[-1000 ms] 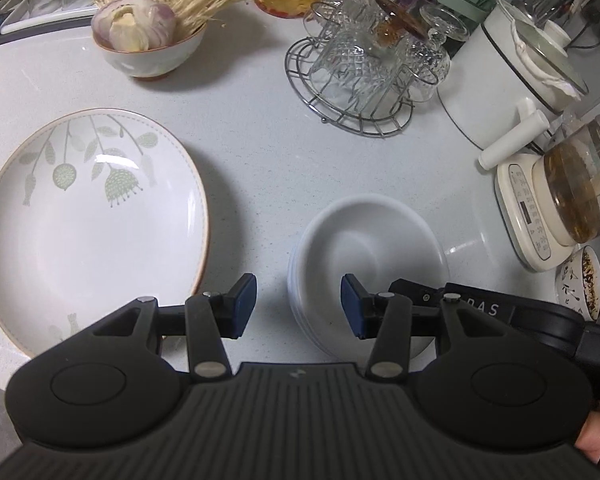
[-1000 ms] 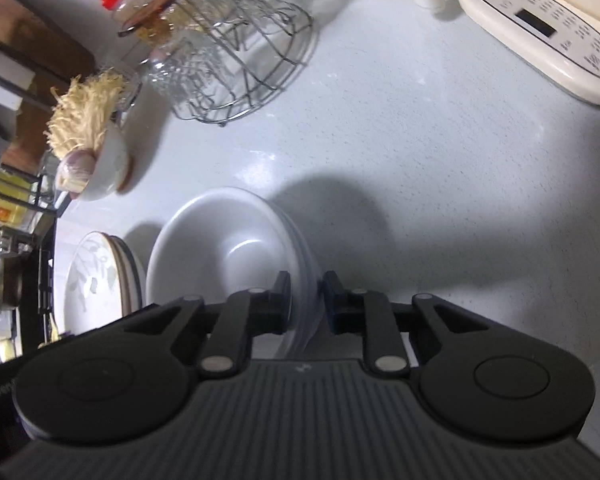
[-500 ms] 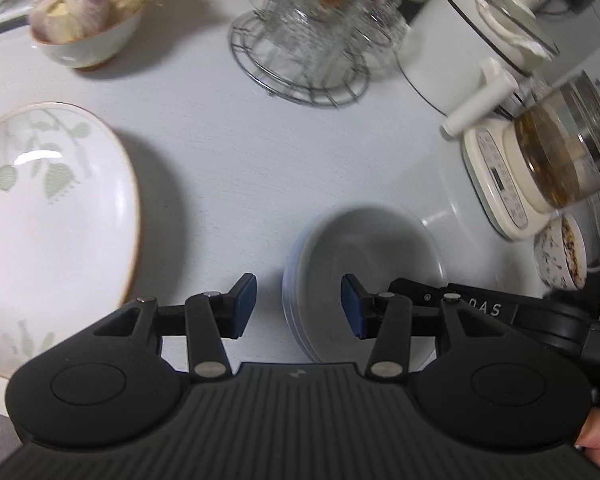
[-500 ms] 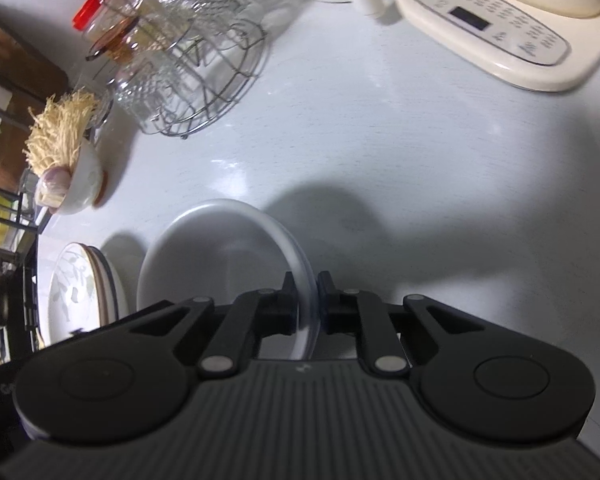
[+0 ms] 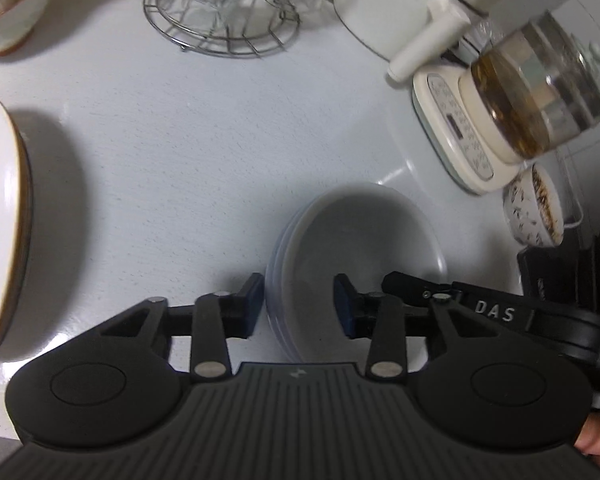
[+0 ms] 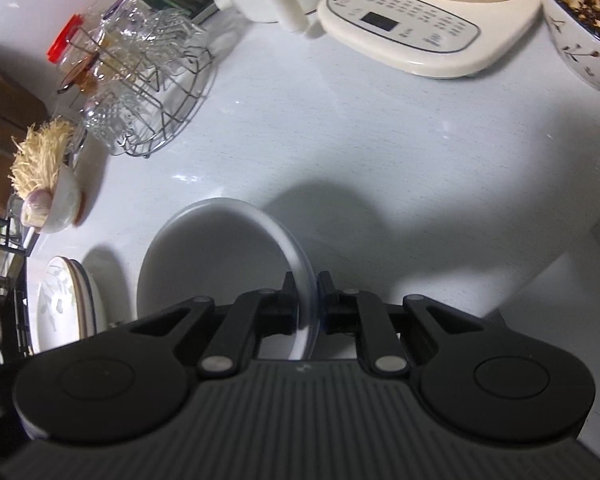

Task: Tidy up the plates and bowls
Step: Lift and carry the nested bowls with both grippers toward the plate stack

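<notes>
- Far left on the bench [image 5: 204,128], the big flower plate [image 5: 4,216] is seen lying flat, w/ nothing holding it. A 2nd plate seems to be under it in the right view.
- Next, the left tool [image 5: 298,300] is seen w/ its two fingers apart. Nothing is held; the rim of the white bowls [image 5: 356,248] sits between the blue pads, not pinched.
- The white bowls are stacked, approx in the middle of the bench, well apart from the plate.
- The right tool [image 6: 308,300] is clamped on the right rim of the top bowl.
- Step in hand, prob.: the bowl stack is being held and moved to its spot.
- Next, a steady grip is needed so the bowls are not tipped, & the tea kettle base [image 6: 412,36] and the food bowl [image 6: 580,20] must be missed.
</notes>
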